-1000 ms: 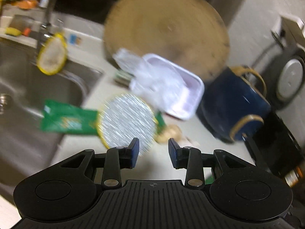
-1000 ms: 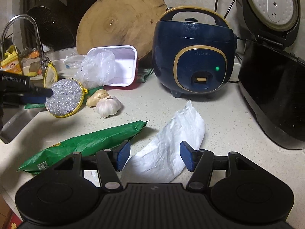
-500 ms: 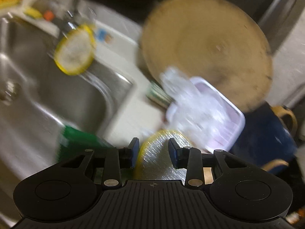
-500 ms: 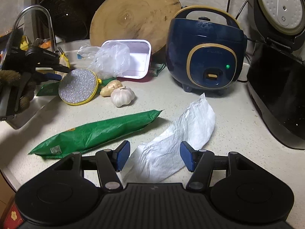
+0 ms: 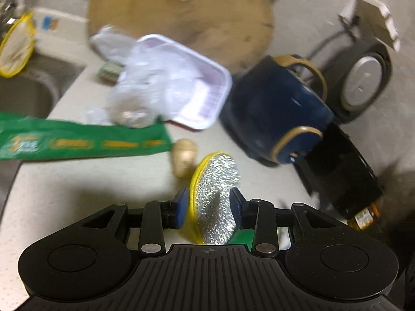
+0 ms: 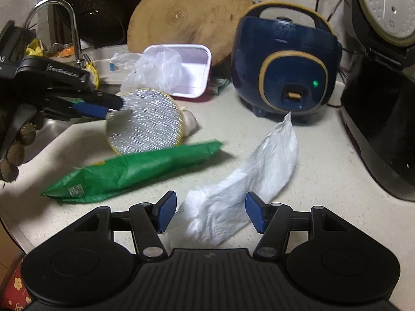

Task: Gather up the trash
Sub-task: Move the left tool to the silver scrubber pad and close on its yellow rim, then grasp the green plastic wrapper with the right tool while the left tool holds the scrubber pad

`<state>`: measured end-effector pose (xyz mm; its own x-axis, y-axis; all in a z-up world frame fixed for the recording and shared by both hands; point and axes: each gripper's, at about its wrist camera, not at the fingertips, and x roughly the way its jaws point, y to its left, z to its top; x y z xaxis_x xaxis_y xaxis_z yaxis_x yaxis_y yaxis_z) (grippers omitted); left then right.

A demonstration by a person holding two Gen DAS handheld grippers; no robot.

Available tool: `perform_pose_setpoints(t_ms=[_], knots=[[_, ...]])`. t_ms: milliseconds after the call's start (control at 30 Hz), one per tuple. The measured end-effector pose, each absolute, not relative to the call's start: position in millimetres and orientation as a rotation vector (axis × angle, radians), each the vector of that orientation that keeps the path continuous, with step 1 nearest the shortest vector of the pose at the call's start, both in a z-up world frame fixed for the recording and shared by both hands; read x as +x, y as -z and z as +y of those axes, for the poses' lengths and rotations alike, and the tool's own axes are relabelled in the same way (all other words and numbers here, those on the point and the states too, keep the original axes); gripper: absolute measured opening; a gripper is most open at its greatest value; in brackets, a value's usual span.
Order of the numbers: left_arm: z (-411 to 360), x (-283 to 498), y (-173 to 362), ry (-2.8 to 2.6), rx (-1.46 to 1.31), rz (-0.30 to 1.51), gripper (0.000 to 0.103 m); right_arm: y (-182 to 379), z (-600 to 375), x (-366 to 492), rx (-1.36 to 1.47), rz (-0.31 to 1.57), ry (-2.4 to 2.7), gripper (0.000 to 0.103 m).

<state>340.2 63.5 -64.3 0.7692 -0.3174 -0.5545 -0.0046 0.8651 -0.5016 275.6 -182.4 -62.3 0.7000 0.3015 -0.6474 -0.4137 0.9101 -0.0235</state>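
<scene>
Left jaws pinch one scouring pad [image 5: 216,194]; right jaws spread; two green wrappers [image 6: 129,173]

This place is a home kitchen. A pale speckled counter [image 6: 324,160] meets a steel sink [image 5: 23,96] with a curved metal faucet [image 6: 70,23] above it. A big round wooden cutting board [image 6: 189,18] leans against the wall. In front of it stands a dark blue rice cooker [image 6: 285,59] with a green light on, and beside that a black cooker [image 6: 381,119] with its lid open. A garlic bulb [image 6: 189,123] and a piece of ginger [image 5: 184,156] lie on the counter, and a dark colander [image 6: 96,15] is behind the faucet.
</scene>
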Motion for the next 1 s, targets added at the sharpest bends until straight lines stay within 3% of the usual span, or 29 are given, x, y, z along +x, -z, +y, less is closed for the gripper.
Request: perform_pose_setpoints(t_ms=[167,300,333,667,1000], knots=[[33.3,337.4,53.6,0.223,-0.43,0.689,0.038,54.5,-179.5,284.8,-0.136,0.654,-0.396,0.058],[14.1,339.3,52.4,0.205,-0.337,0.71,0.038,56.2,-177.3,305.3,-0.08,0.681,-0.384,0.04],[10.5,340.7,53.6,0.191,-0.313,0.716,0.039,57.2,-176.1,309.2,-0.075,0.69,-0.388,0.039],[8.0,365.0,73.6,0.11,-0.286,0.764,0.038,67.2,-171.4,308.4,-0.107,0.709,-0.418,0.038],[18.5,357.2,76.7,0.155,-0.394,0.751,0.019,69.5,-174.7,304.3,-0.13,0.708,-0.389,0.039]])
